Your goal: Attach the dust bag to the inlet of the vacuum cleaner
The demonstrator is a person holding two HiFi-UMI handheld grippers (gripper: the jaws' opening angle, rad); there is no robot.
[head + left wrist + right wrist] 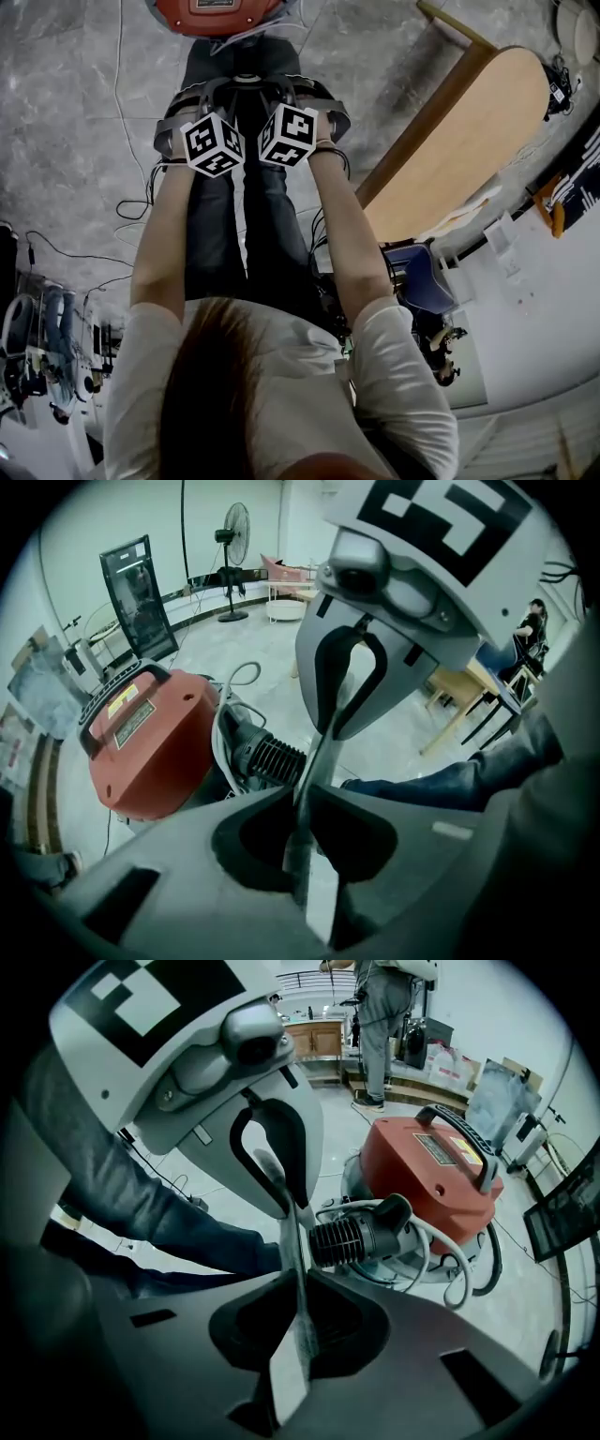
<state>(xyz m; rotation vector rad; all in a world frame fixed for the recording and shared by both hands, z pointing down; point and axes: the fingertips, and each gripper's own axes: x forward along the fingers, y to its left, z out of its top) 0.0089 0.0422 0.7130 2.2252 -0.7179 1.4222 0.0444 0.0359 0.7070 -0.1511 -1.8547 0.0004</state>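
Left gripper and right gripper both clamped on the dust bag, presumably to keep it flat; vacuum cleaner at upper right.

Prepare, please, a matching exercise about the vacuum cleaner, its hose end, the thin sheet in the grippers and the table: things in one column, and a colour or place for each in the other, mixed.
Things
1. vacuum cleaner body
2. hose cuff
3. dust bag
4. table

Descriptions
A. pale wood, at the person's right
B. thin and pale, pinched by both the left gripper and the right gripper
C. red, standing on the floor
D. black and ribbed, beside the red body

Pairs: 1-C, 2-D, 3-B, 4-A
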